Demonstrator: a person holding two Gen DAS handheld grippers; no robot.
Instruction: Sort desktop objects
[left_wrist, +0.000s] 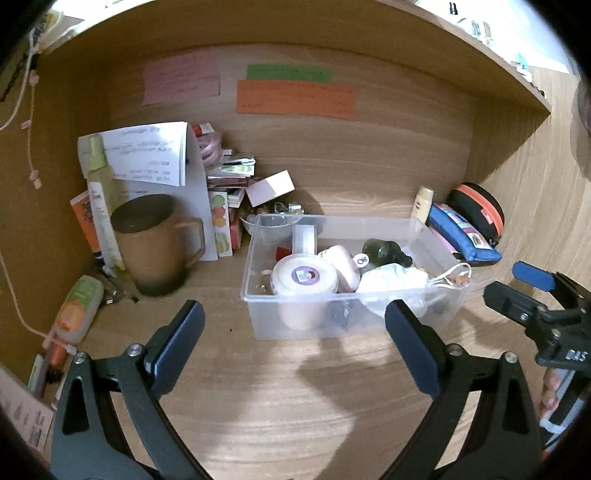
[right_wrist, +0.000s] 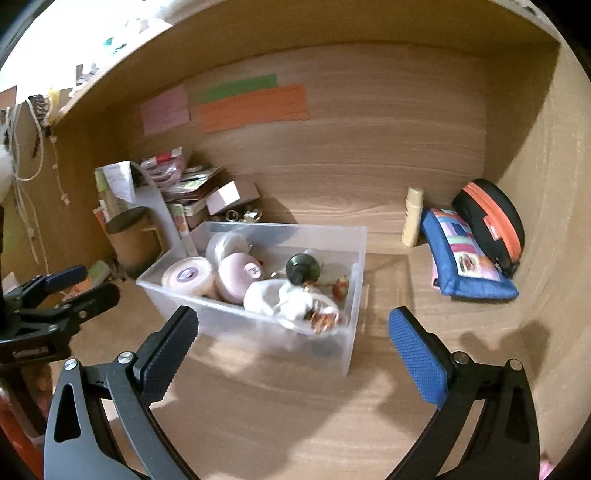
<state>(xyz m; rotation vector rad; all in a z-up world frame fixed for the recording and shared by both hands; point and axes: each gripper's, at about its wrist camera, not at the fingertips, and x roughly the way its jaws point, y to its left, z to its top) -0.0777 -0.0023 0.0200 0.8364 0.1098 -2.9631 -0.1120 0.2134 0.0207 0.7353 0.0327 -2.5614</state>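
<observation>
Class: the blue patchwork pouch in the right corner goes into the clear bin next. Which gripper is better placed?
Right. The right gripper, open and empty, faces the blue patchwork pouch; the left gripper faces the clear plastic bin.

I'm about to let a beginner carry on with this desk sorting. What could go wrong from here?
Both grippers, left and right, are open and empty in front of the clear bin.

1. The bin is already crowded: the white cloth bundle sits near its rim, so adding items might push things out.
2. The leaning papers and the brown mug stand close together, so reaching into that corner could topple something.
</observation>
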